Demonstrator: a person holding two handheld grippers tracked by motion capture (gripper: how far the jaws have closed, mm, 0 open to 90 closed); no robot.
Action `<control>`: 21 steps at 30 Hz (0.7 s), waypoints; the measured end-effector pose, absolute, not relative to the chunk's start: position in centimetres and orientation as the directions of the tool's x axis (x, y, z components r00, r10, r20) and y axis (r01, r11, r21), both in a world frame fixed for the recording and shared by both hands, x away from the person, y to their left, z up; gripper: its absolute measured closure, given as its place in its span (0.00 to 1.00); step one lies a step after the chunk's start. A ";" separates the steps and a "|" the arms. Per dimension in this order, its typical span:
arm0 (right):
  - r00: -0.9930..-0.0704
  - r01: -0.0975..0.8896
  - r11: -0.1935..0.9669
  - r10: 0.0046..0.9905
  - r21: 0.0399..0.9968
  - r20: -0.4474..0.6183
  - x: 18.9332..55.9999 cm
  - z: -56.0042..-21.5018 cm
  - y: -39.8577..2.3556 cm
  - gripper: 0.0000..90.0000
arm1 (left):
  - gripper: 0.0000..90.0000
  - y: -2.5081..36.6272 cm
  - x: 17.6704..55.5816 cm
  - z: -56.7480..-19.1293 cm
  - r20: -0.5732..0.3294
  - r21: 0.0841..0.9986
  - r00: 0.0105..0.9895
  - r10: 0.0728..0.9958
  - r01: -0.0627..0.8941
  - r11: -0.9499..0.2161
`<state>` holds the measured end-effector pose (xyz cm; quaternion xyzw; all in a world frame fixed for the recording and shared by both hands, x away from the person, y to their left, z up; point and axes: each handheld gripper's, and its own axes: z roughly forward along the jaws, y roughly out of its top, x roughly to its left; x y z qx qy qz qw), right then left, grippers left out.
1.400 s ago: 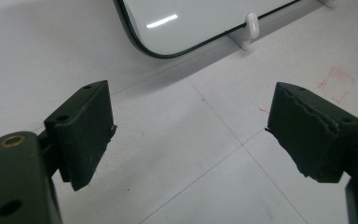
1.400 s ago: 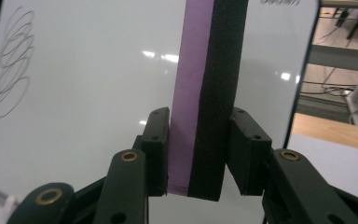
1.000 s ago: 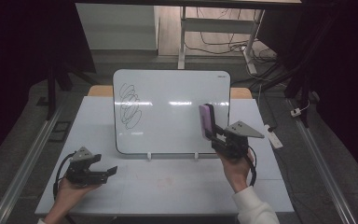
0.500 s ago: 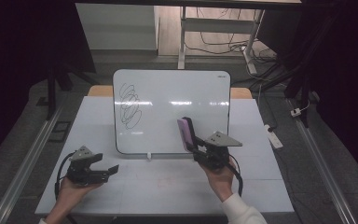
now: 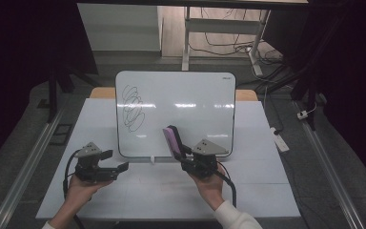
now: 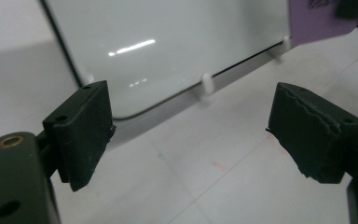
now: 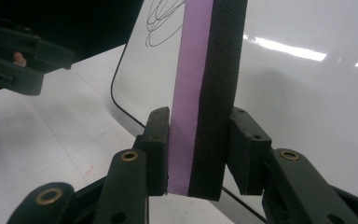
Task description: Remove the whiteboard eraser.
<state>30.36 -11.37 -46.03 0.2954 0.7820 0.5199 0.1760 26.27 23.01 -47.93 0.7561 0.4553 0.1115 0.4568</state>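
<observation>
A whiteboard (image 5: 190,102) stands tilted on the white table (image 5: 248,191), with a black scribble (image 5: 133,108) on its left part. My right gripper (image 5: 183,155) is shut on a purple and black eraser (image 5: 173,140), which stands upright just in front of the board's lower middle. In the right gripper view the eraser (image 7: 207,84) sits squeezed between both pads, with the scribble (image 7: 161,21) up and to its left. My left gripper (image 5: 116,162) is open near the board's lower left corner. Its jaws in the left gripper view (image 6: 191,140) hold nothing.
The whiteboard's bottom edge rests on small white clips (image 6: 206,84). A power strip (image 5: 279,138) lies on the floor right of the table. Metal rails (image 5: 28,157) run along both sides. Cables (image 5: 228,45) lie on the floor behind.
My right gripper has carried the eraser leftward and slightly down, from the board's right part to its lower middle. The left gripper has risen a little and stays open.
</observation>
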 end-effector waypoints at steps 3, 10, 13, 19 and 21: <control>-0.766 0.274 0.289 0.642 0.917 0.027 30.3 -46.2 -11.2 0.69 | 0.15 22.1 26.7 -47.3 -0.253 0.798 0.572 0.781 0.580 -0.166; -0.774 0.263 0.296 0.633 0.918 0.017 29.8 -46.7 -10.4 0.69 | 0.14 20.0 27.6 -46.0 -0.285 0.813 0.603 0.745 0.564 -0.146; -0.775 0.261 0.297 0.632 0.919 0.016 29.7 -46.8 -10.2 0.69 | 0.14 19.3 28.0 -45.8 -0.297 0.815 0.611 0.734 0.562 -0.139; -0.778 0.252 0.295 0.628 0.922 0.012 29.6 -47.1 -9.8 0.69 | 0.14 17.8 28.9 -45.6 -0.325 0.816 0.626 0.709 0.565 -0.125; -0.780 0.254 0.290 0.625 0.923 0.019 29.6 -47.2 -9.6 0.69 | 0.14 17.3 29.2 -45.5 -0.336 0.815 0.630 0.700 0.567 -0.119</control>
